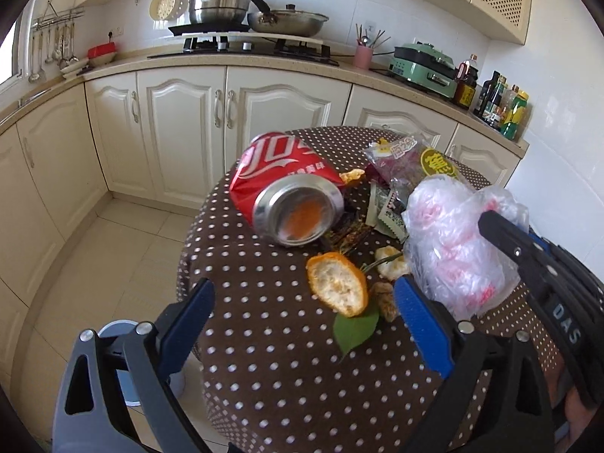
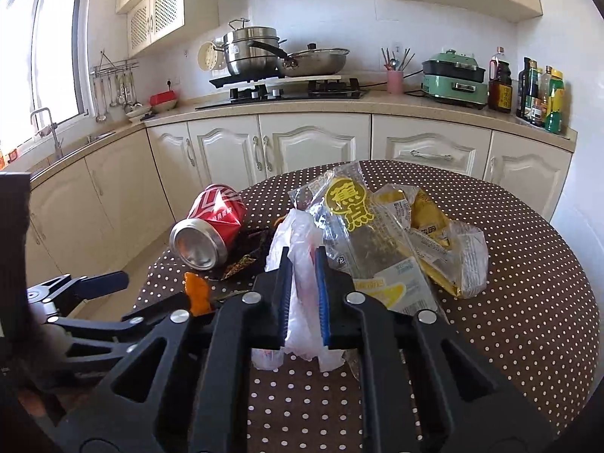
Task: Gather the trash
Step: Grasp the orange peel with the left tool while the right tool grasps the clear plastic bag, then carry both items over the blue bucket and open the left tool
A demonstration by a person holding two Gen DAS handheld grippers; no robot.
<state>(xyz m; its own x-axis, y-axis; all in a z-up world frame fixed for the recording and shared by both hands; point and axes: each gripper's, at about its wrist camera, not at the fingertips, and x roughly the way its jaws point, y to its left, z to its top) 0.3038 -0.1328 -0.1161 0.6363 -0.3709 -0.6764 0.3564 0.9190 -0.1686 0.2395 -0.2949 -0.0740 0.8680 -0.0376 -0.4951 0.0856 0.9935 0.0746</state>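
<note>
A round table (image 2: pixel 528 302) draped in brown cloth with white polka dots carries a heap of rubbish: a dented red aluminium can (image 1: pixel 287 188) lies on its side at the table's left edge, its shiny concave base towards the cameras and white Chinese lettering curling across its crumpled skin; only a few strokes of it can be read. Beside it sit a cupped piece of orange peel (image 1: pixel 338 288) showing pale, pithy inside, a smooth green leaf (image 1: pixel 355 330) just beneath it, and crinkly clear snack wrappers (image 2: pixel 358 226) bearing a yellow round label with bold dark Chinese characters. The right gripper (image 2: pixel 304 294) points forward and somewhat downward over the near side of the table, its blue-lined pads (image 2: pixel 322 294) squeezed onto a thin, wrinkled translucent plastic bag (image 2: pixel 298 264) with faint pink print; the bag bunches up between the pads and spills out above and below them. The left gripper (image 1: pixel 304 309) reaches in from the left, tilted down towards the peel, its blue fingers (image 1: pixel 419 324) spread wide with nothing between them. White letters reading "DAS" show on the right gripper's black body in the left wrist view
</note>
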